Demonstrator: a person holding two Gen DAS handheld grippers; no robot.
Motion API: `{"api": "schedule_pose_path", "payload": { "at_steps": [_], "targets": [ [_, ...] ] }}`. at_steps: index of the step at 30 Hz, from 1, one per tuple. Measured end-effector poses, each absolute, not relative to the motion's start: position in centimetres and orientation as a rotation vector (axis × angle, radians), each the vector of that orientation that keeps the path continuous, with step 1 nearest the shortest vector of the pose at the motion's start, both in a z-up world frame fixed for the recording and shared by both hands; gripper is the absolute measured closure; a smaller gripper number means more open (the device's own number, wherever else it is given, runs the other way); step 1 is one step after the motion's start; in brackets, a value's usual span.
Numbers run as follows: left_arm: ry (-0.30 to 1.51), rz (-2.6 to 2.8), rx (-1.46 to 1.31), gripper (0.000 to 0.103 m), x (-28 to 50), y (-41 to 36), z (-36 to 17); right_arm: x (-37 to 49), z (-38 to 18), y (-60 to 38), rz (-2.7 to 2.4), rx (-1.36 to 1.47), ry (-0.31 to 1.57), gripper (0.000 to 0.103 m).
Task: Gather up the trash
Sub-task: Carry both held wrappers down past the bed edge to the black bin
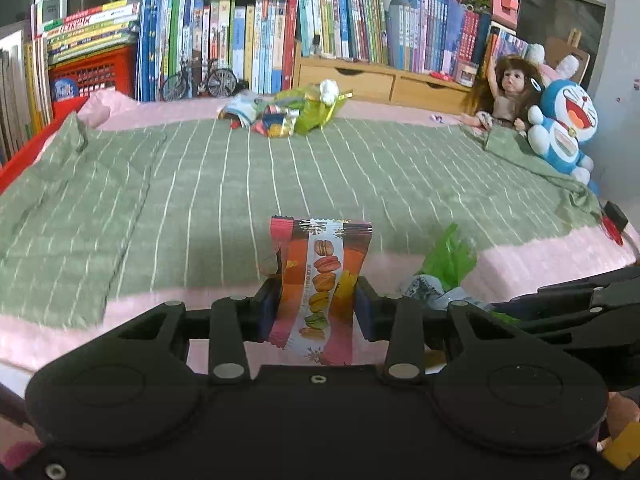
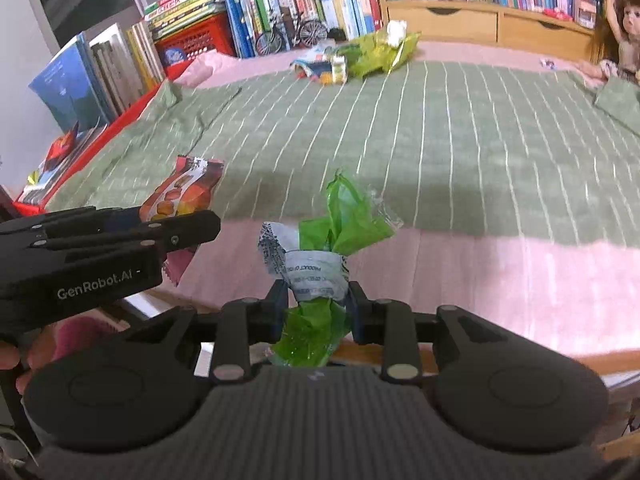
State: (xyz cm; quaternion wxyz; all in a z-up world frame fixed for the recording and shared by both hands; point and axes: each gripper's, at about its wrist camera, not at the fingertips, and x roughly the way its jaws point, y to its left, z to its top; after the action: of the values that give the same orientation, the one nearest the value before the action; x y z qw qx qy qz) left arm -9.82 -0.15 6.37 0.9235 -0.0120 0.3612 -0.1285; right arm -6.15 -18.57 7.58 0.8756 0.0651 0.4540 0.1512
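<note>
My left gripper [image 1: 316,304] is shut on a macaron snack wrapper [image 1: 322,276], which stands upright between the pads over the bed's near edge. My right gripper [image 2: 318,304] is shut on a crumpled green and white plastic wrapper [image 2: 320,264]. In the right wrist view the left gripper [image 2: 176,232] shows at the left with the macaron wrapper [image 2: 182,192] in it. In the left wrist view the green wrapper [image 1: 448,264] shows at the right. A heap of more wrappers [image 1: 284,110] [image 2: 356,58] lies at the far side of the bed.
A green striped sheet [image 1: 320,168] covers a pink bed [image 1: 560,256]. Books [image 1: 280,32] and a red crate [image 1: 92,72] line the back, with wooden drawers [image 1: 384,80]. A doll [image 1: 508,92] and a blue plush toy [image 1: 564,128] sit at the right. A hand [image 2: 16,364] shows at the left.
</note>
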Motion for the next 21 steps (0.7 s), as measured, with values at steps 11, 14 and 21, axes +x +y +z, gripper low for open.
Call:
{"api": "schedule_pose_path", "payload": {
  "at_steps": [11,14,21],
  "targets": [
    [0.808,-0.259,-0.025,0.064,-13.5,0.0,1.5,-9.5,3.5,-17.9,0.338,0.152,1.028,0.067],
    [0.806,-0.253,-0.013,0.064,-14.4,-0.1,0.7,-10.0,2.5,-17.9,0.333,0.156,1.049,0.067],
    [0.778,-0.269,0.036,0.064,-16.9,-0.2,-0.7,-11.3,0.3,-17.8,0.329,0.144,1.081,0.067]
  ]
}}
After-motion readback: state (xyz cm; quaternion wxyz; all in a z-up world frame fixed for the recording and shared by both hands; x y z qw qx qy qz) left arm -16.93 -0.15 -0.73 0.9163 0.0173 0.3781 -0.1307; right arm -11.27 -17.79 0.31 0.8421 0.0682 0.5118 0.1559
